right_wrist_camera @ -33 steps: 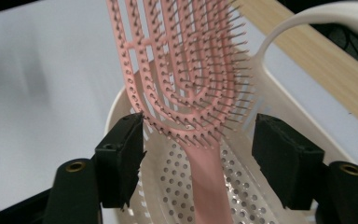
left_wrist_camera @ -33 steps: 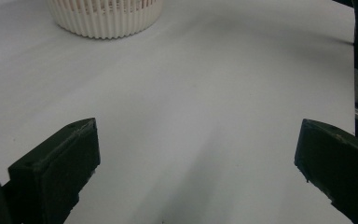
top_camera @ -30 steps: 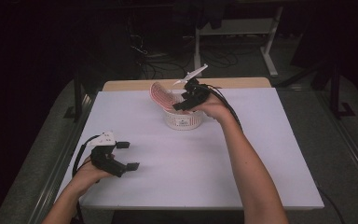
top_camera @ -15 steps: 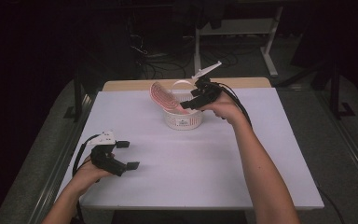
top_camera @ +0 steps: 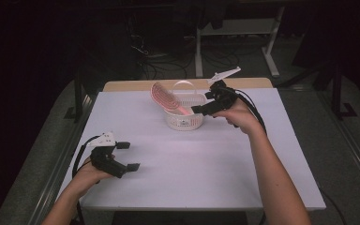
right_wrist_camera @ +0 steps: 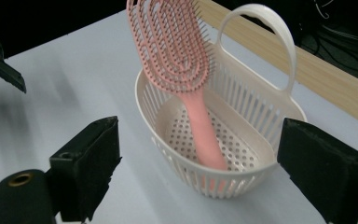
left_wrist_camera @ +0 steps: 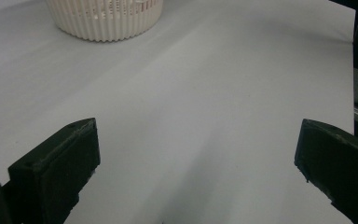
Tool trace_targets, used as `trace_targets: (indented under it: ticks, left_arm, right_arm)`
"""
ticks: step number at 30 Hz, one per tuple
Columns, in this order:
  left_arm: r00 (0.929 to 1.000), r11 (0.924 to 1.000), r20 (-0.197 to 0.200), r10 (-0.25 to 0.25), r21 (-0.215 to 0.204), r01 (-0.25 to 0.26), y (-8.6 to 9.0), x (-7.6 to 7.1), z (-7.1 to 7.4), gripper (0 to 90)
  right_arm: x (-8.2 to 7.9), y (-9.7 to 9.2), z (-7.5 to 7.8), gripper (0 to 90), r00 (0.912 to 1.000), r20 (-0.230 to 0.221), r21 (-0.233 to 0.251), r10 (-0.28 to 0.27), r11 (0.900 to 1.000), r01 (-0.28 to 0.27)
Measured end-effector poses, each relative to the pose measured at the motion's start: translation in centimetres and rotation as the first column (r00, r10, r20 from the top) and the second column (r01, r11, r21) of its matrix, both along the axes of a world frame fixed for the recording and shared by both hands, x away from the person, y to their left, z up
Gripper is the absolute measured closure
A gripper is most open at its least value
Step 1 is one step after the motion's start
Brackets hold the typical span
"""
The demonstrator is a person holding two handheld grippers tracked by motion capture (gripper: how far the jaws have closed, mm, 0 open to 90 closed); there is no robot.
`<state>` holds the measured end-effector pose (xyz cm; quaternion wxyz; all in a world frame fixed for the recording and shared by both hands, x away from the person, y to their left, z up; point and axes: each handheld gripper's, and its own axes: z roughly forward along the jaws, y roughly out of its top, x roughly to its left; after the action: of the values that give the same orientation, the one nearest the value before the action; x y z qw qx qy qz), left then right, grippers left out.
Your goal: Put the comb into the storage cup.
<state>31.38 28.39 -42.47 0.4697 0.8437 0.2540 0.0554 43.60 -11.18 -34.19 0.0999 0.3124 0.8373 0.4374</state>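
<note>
Pink hairbrush (right_wrist_camera: 182,65) stands tilted, handle down, in white basket (right_wrist_camera: 256,112)

1. One pink plastic hairbrush with an oval vented head (top_camera: 166,97), at upper centre of the high view.
2. One white slatted plastic basket with a loop handle (top_camera: 183,120), at upper centre of that view.
3. Two black hand-held claws: the left claw (top_camera: 130,156) at lower left of the high view, the right claw (top_camera: 201,102) at upper centre right.
4. One white-topped desk (top_camera: 206,173), across the middle of the high view.
5. Two forearms, entering from the bottom edge.
</note>
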Motion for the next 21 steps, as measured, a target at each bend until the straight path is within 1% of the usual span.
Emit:
trace_targets:
  ticks: [4, 5, 7, 10, 12, 14, 21]
  left_arm:
    - [1.0000, 1.0000, 0.002, 0.001, -0.001, -0.001, 0.0, 0.0, 0.0, 0.0]
    - [1.0000, 1.0000, 0.002, 0.001, -0.001, -0.001, 0.0, 0.0, 0.1, 0.0]
    - [1.0000, 1.0000, 0.003, -0.001, 0.000, 0.001, 0.0, 0.0, 0.1, 0.0]
    - [1.0000, 1.0000, 0.001, 0.002, 0.002, -0.002, 0.0, 0.1, 0.0, 0.0]
    - [1.0000, 1.0000, 0.001, 0.000, 0.002, 0.000, 0.0, 0.1, 0.0, 0.0]
    - [1.0000, 1.0000, 0.001, 0.000, 0.003, 0.000, 0.0, 0.1, 0.0, 0.0]
    - [1.0000, 1.0000, 0.003, 0.000, 0.007, 0.000, 0.0, -0.1, 0.0, 0.0]
  right_arm:
    - [-1.0, -0.6, -0.3, 7.8, 0.9998, 0.011, -0.004, -0.018, 0.9998, 0.018]
    - [-1.3, -0.7, -0.4, 5.7, 0.9997, 0.012, -0.004, -0.022, 0.9997, 0.022]
    - [-1.7, -1.0, -0.7, 2.5, 0.9989, 0.002, -0.010, -0.048, 0.9988, 0.048]
    - [-2.4, -1.5, -1.2, 0.1, 0.9987, 0.001, -0.010, -0.050, 0.9987, 0.050]
    - [-2.8, -1.7, -1.5, 0.0, 0.9986, 0.000, -0.012, -0.053, 0.9985, 0.053]
    - [-3.3, -1.9, -1.9, 0.0, 0.9984, 0.010, -0.008, -0.056, 0.9984, 0.056]
    - [-5.4, -2.9, -2.9, 0.0, 0.9975, 0.022, 0.004, -0.067, 0.9978, 0.067]
